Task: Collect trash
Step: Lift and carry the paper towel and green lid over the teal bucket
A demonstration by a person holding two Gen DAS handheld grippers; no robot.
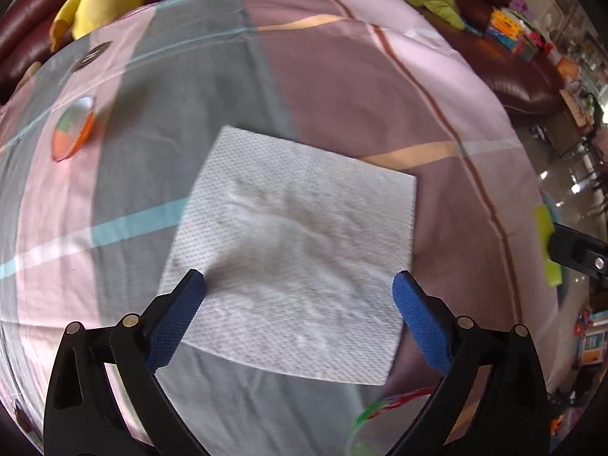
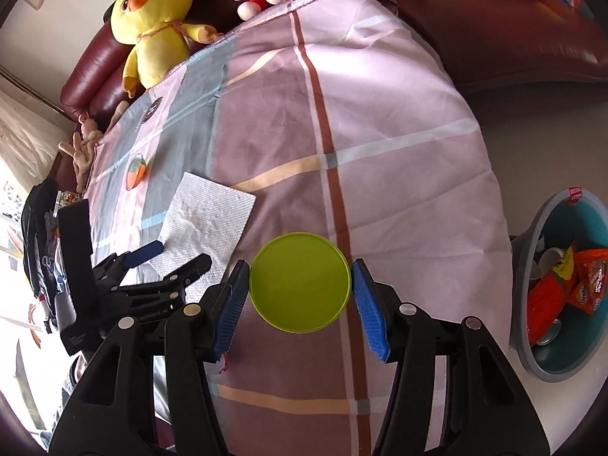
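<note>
Green lid (image 2: 300,282) in right jaws; bin (image 2: 532,357) w/ snack wrappers (image 2: 570,285).

White dimpled paper towel (image 1: 288,254), lime-green lid (image 2: 300,282), pink-grey plaid cloth (image 2: 399,121)

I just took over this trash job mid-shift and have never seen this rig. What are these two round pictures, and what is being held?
A person holds a two-finger clamp in each hand, each with its own fisheye camera. The left camera shows the left gripper open over a flat white paper towel, not gripping it. The right camera shows the right gripper shut on a round lime-green plastic lid. Both lie over a pink-and-grey striped cloth. The grey bin holding snack wrappers stands at the right.
</note>
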